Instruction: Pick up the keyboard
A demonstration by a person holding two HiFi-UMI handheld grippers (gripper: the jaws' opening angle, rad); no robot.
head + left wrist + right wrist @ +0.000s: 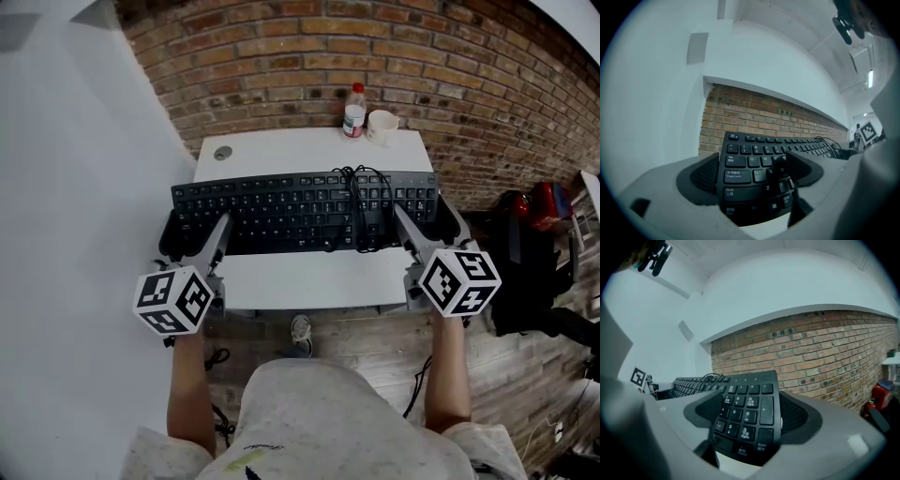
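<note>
A black keyboard [291, 211] is held level over the white table [309, 279], its cable [361, 202] coiled on top near the right end. My left gripper [194, 234] is shut on the keyboard's left end, with one jaw on each long edge. My right gripper [431, 228] is shut the same way on the number-pad end. In the left gripper view the keyboard [759, 150] sits between the pads of the left gripper [754, 187], with brick wall behind it. In the right gripper view the number pad [750, 404] fills the right gripper [747, 427].
A plastic bottle [353, 111] and a white cup [382, 125] stand at the table's far edge against the brick wall. A cable grommet [222, 153] is at the far left corner. A white wall is at left; a black bag [525, 272] and a red object [548, 202] lie on the floor at right.
</note>
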